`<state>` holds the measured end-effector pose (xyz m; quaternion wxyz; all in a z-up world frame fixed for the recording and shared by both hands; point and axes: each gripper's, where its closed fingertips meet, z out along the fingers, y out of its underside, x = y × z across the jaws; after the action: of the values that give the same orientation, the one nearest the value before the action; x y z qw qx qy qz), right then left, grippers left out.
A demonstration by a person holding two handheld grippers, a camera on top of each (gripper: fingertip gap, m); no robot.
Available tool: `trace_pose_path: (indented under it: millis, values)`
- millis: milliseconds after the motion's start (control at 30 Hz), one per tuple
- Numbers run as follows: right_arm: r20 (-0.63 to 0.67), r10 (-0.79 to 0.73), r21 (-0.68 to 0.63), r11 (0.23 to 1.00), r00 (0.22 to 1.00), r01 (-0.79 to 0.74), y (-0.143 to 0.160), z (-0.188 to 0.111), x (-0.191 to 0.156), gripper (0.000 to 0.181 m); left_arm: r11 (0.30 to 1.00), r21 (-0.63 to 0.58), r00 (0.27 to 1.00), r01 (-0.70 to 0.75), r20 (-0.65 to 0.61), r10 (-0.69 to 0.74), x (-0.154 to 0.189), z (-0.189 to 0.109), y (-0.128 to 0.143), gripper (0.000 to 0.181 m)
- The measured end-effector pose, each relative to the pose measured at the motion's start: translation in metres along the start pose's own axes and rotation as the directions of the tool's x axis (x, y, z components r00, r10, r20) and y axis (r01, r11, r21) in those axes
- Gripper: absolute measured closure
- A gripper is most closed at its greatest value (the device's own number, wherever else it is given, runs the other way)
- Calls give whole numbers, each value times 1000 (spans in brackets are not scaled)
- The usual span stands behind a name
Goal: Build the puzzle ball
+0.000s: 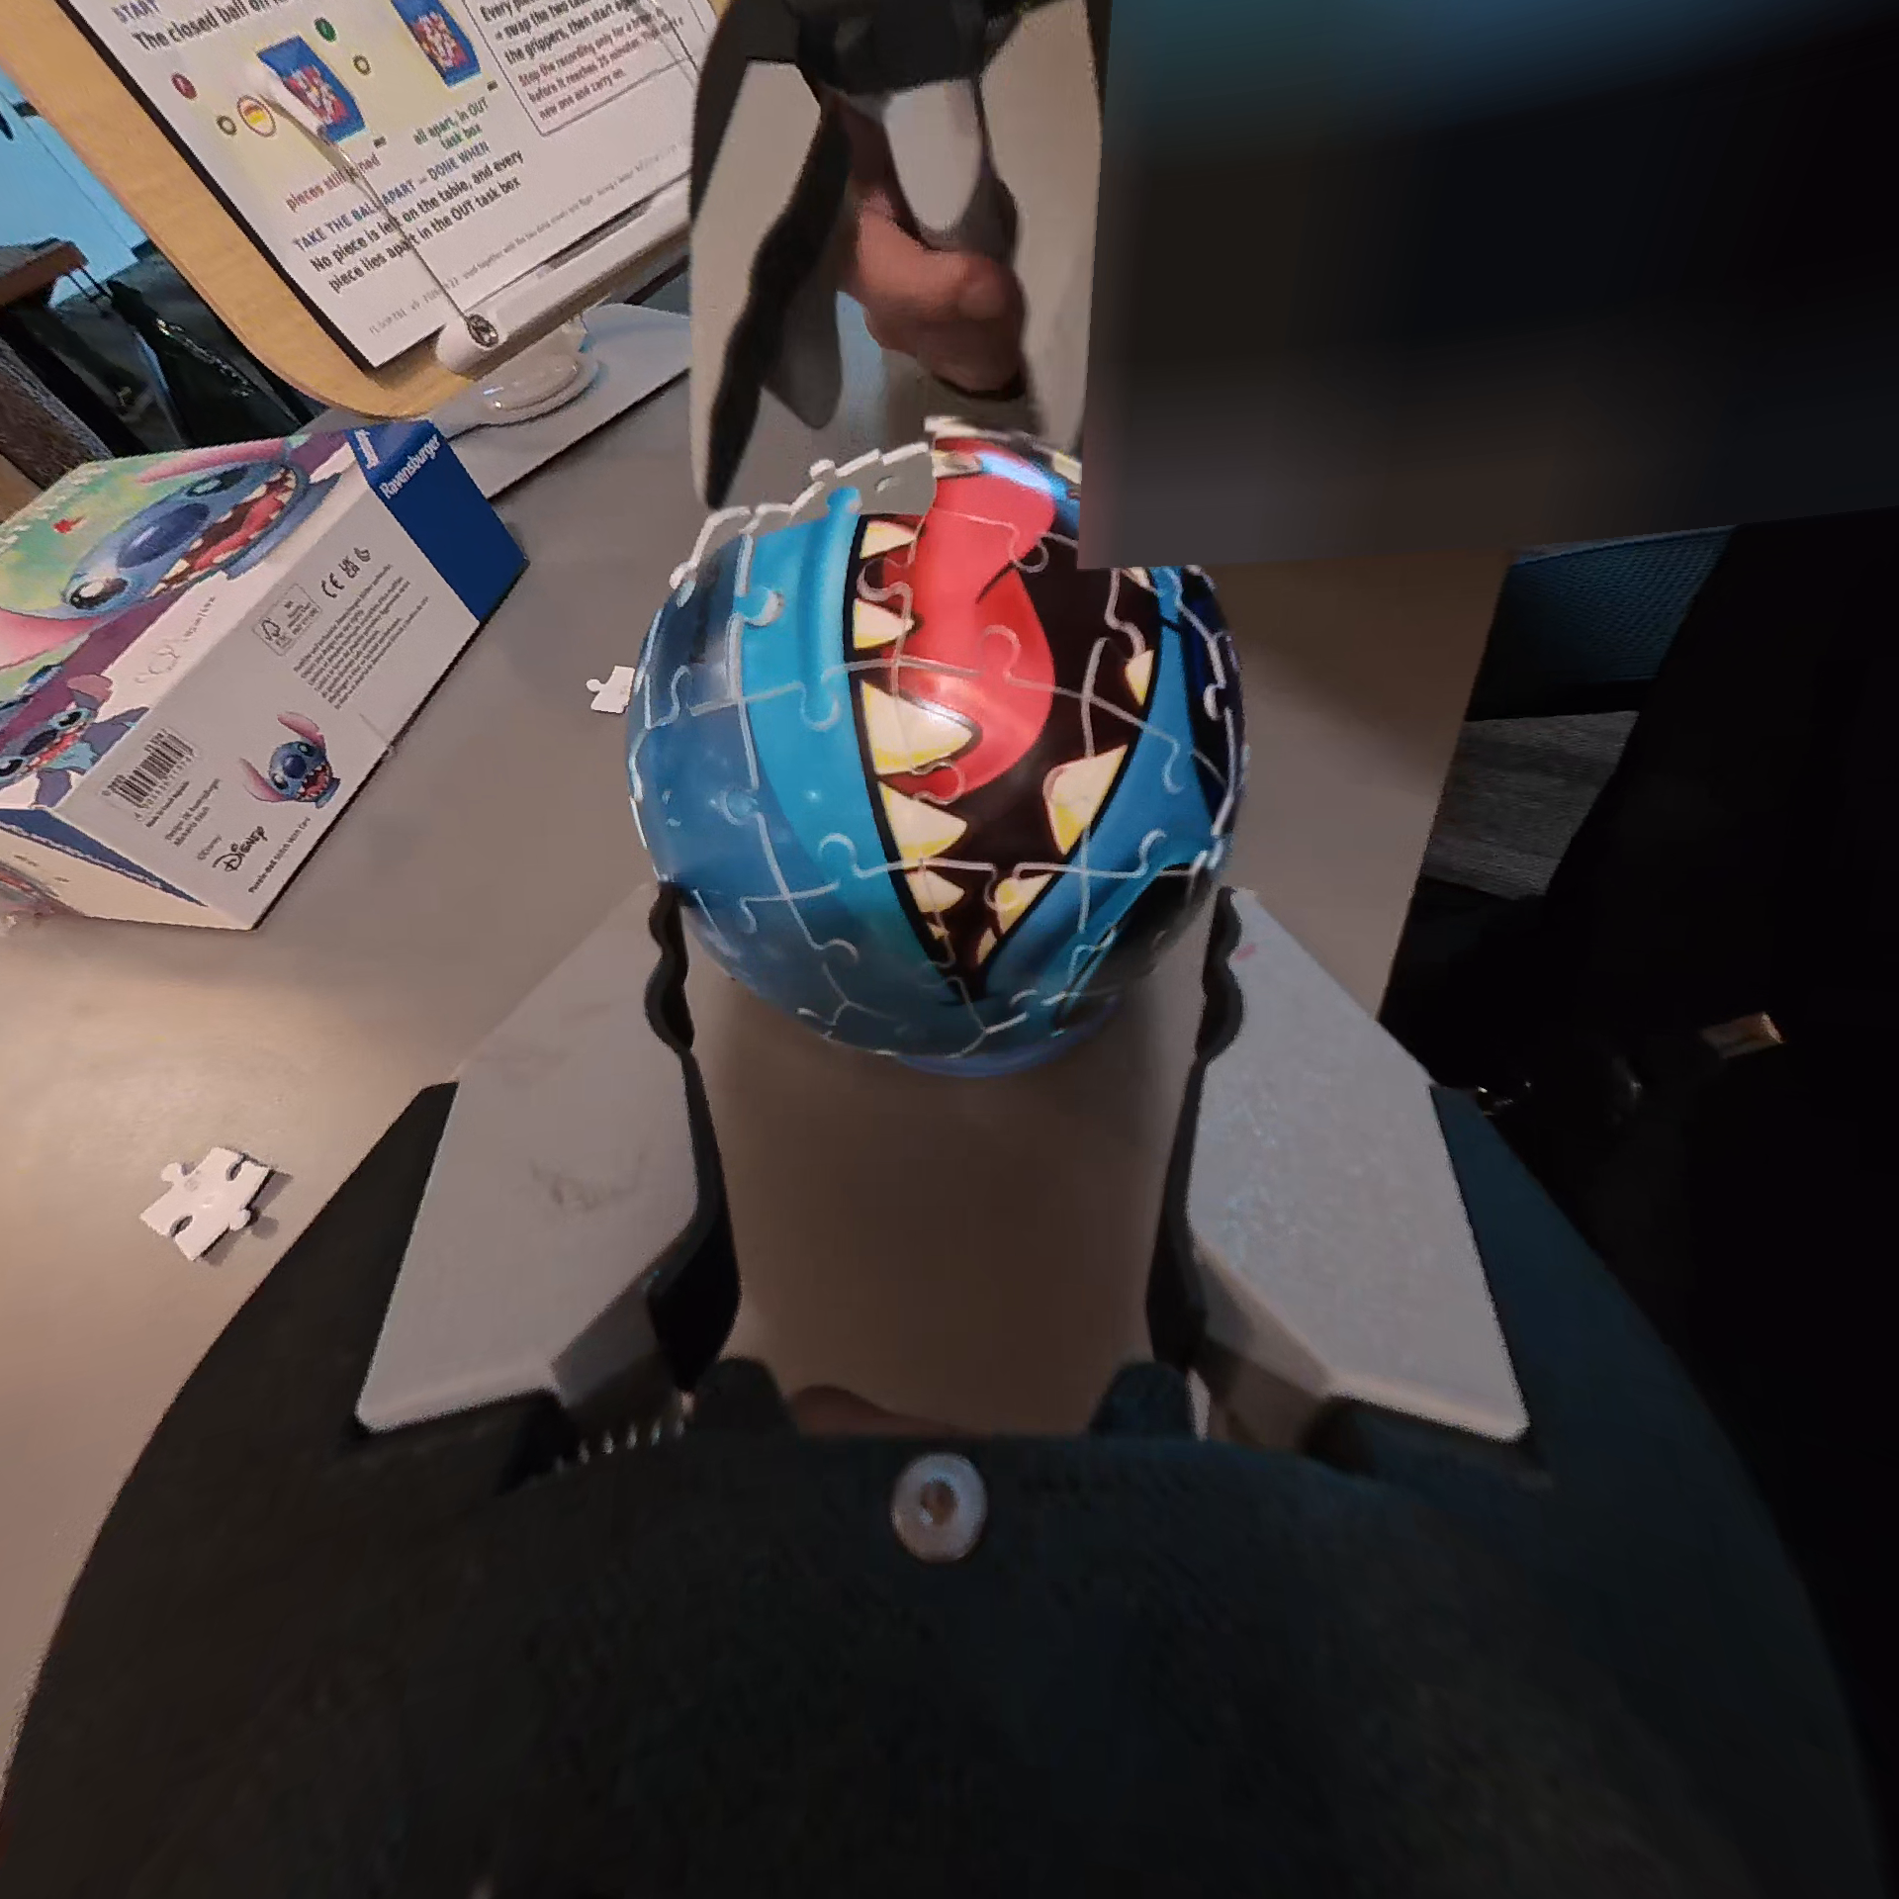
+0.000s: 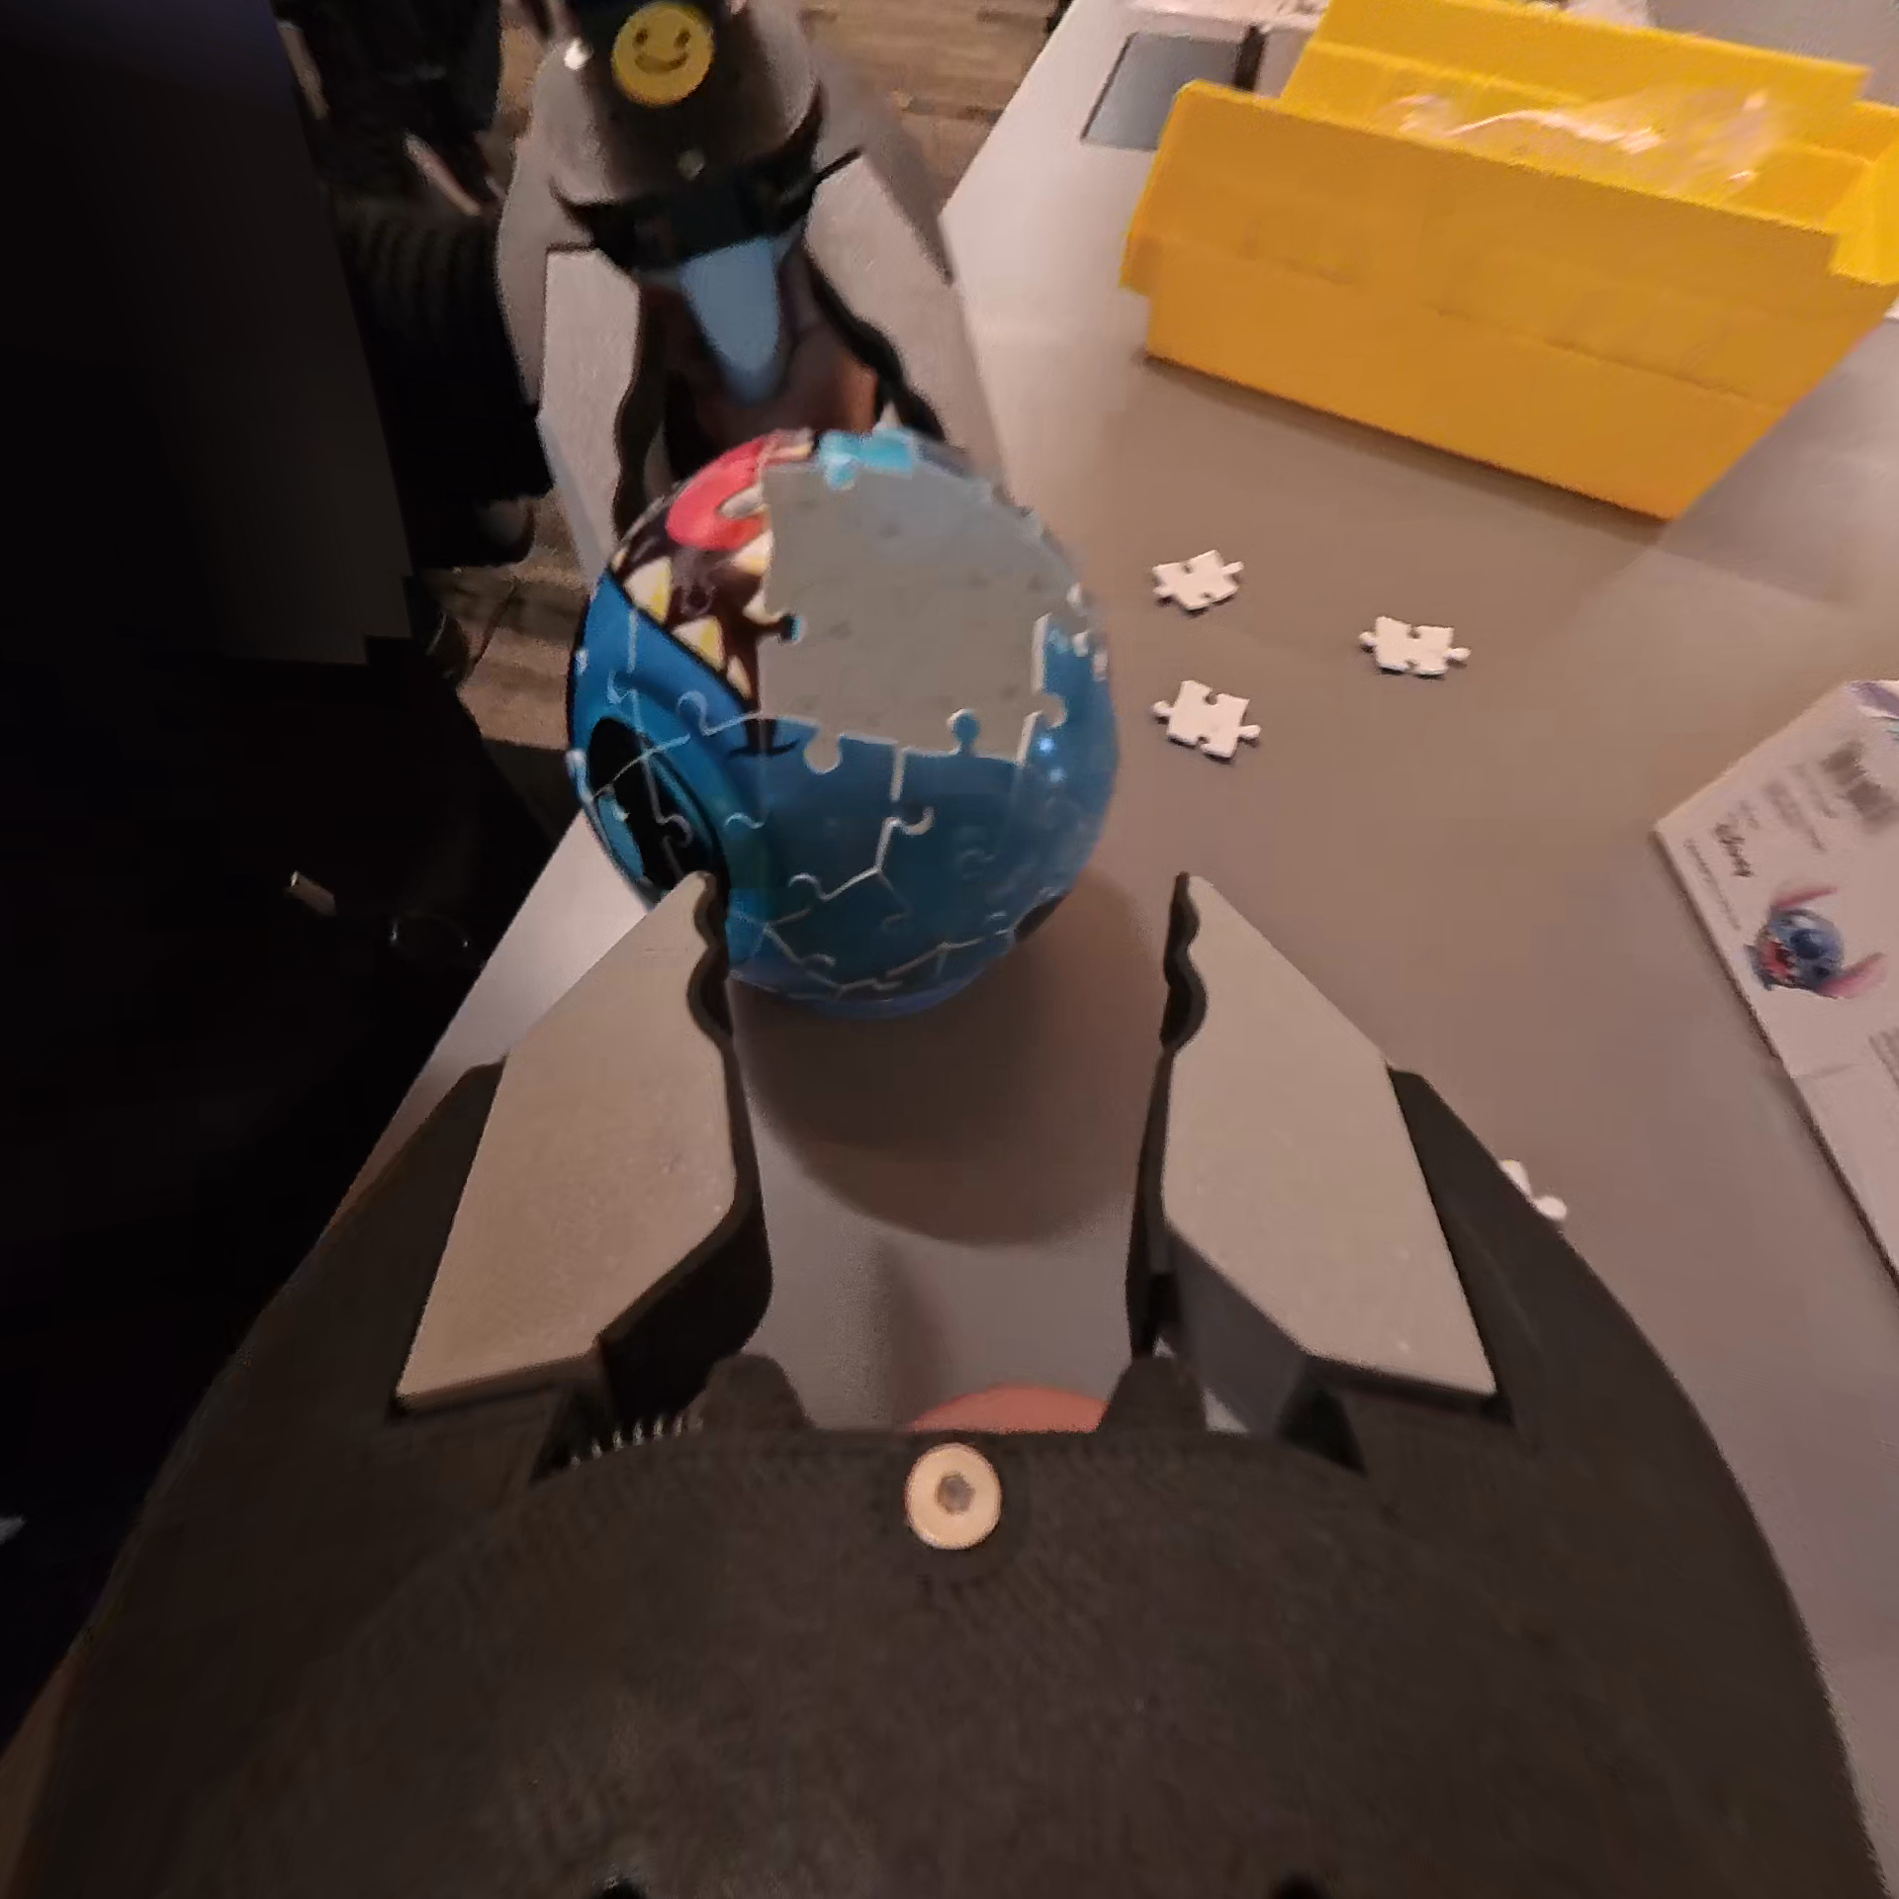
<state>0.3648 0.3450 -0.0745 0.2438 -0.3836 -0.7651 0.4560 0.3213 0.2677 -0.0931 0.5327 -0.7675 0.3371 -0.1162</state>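
Puzzle ball (image 1: 930,760) sits on its blue base ring near the desk (image 2: 1439,925) edge, mostly built; big gap up top shows grey inside of the far wall.

Left gripper (image 1: 940,925) spread wide, fingertips flanking ball's lower sides. Contact w/ ball: can't tell, looks more like bracing than gripping. Right gripper (image 2: 940,925) also spread, holding nothing, tips just short of ball from the opposite side; left fingertip overlaps ball in view.

Loose white-backed pieces: three (image 2: 1197,581) (image 2: 1413,647) (image 2: 1204,719) face-down mid-desk beyond ball, toward yellow bin (image 2: 1439,339) at far edge. Two more (image 1: 211,1200) (image 1: 611,689) seen from left cam, near puzzle box (image 1: 236,668).

Step, as judged: between placements, ball steadied, no piece in hand. Well along but not done.

Next prob needs: right to go fetch a loose piece, pinch by edge, bring to gap rim, match tabs, press in gently while left keeps ball from rolling. Risk: pushing too hard caves in neighbours.
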Motion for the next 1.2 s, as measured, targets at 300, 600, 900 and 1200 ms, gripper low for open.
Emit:
trace_pose_path:
  millis: [300, 600, 900, 1200]
  values:
    - [-184, 201, -177, 956, 962, -233, -52, -5, 41, 133, 999, -19, 999, 33, 32, -32, 1, 2, 0, 81]
    - [-251, 41, -599, 778, 967, -188, -32, 33, 32, 141, 999, -26, 997, 37, 74, -35, 2, 3, 0, 81]
    - [-248, -70, -739, 659, 966, -142, -15, 42, 34, 151, 999, -33, 997, 21, 78, -18, 4, 1, 1, 80]
    - [-230, -45, -815, 555, 972, -167, -10, 44, 36, 159, 999, -18, 998, 28, 61, -27, 6, -1, 1, 81]
